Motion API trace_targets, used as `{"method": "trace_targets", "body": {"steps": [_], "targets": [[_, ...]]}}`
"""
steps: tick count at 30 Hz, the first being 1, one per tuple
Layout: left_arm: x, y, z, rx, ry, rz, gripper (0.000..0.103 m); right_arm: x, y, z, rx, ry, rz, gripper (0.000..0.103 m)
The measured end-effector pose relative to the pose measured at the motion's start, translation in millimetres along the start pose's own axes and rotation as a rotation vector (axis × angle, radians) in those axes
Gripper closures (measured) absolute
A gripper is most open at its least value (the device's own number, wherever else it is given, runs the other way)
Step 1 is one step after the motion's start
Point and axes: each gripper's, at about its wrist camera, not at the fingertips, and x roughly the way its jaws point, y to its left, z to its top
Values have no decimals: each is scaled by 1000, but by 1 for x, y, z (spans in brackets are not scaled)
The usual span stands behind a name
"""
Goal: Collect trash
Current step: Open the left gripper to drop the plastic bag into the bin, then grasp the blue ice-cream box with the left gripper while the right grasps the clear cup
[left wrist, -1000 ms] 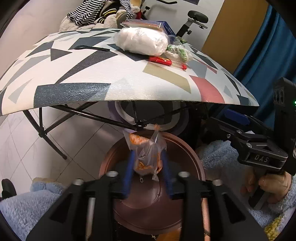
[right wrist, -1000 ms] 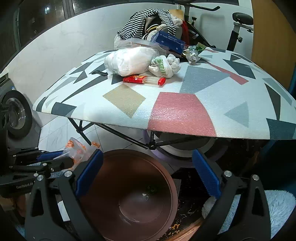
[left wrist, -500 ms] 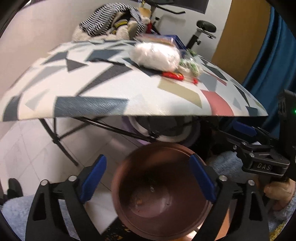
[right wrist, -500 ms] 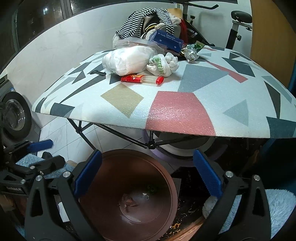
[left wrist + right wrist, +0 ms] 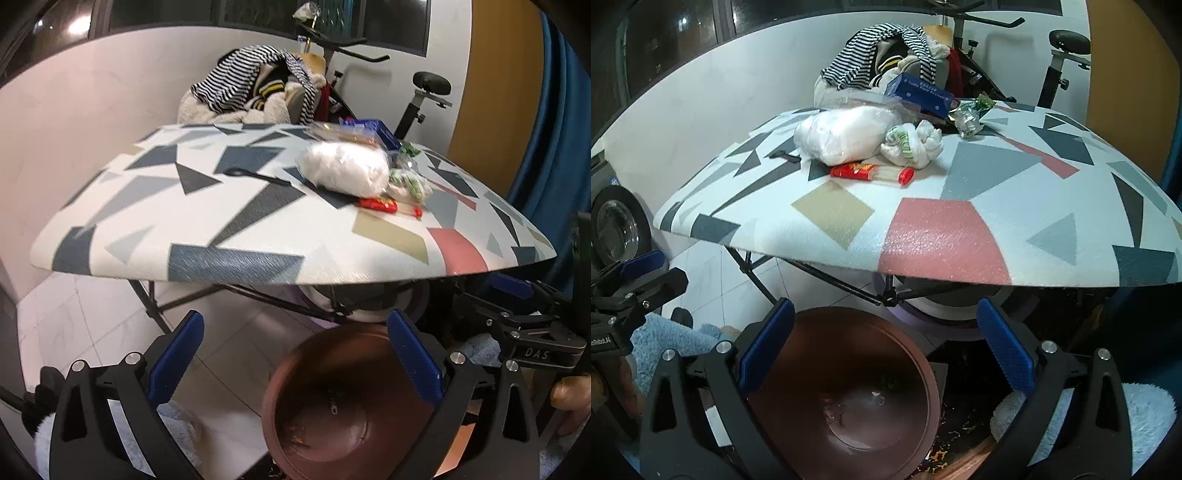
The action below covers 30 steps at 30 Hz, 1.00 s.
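— Gone from the left gripper (image 5: 291, 365) is the clear crumpled bag with orange print it pinched a second ago; its jaws are opening, nothing between them, and it has lifted and tipped up towards the patterned surface (image 5: 236, 236). Something small and crumpled now lies at the bottom of the round brown plastic bin (image 5: 849, 387) on the floor, probably that bag.

— And the right gripper (image 5: 882, 363)?

— Unmoved above the bin, jaws spread wide and empty.

— What trash is left?

— On the surface, bunched together: a big soft white bundle in clear film (image 5: 846, 134), a knotted white bag with green print (image 5: 912, 144), a red-ended clear tube packet (image 5: 871, 171) just in front of them, and a crinkled silver-green wrapper (image 5: 967, 116) further back.

— How will they handle?

— All light, I'd judge. The tube packet looks stiff but slick, so take it across its middle. The knotted bag is soft; pinch the knot. The bundle seems too fat for one bite; grab a fold of film.

— Any writing?

— "DAS" on the right gripper's body. A blue box (image 5: 919, 92) carries white lettering I can't make out.
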Motion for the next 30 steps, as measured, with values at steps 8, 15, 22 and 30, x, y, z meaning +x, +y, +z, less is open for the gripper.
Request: {"method": "trace_targets", "body": {"steps": [8,15,22,30], "targets": [[-7,13,13,-28,-29,84,6,-7,-9,8,42,-41,-46,6],[-15,18,28,-31,-80,85,6,-15,-25,19,93,-90,-66,6],[-19,23,54,-21,-119,94,6,-20,-53,42,124,-116,-55,6],[-8,26,87,-15,-105,69,6,-5,-94,87,127,-46,-66,6]]}}
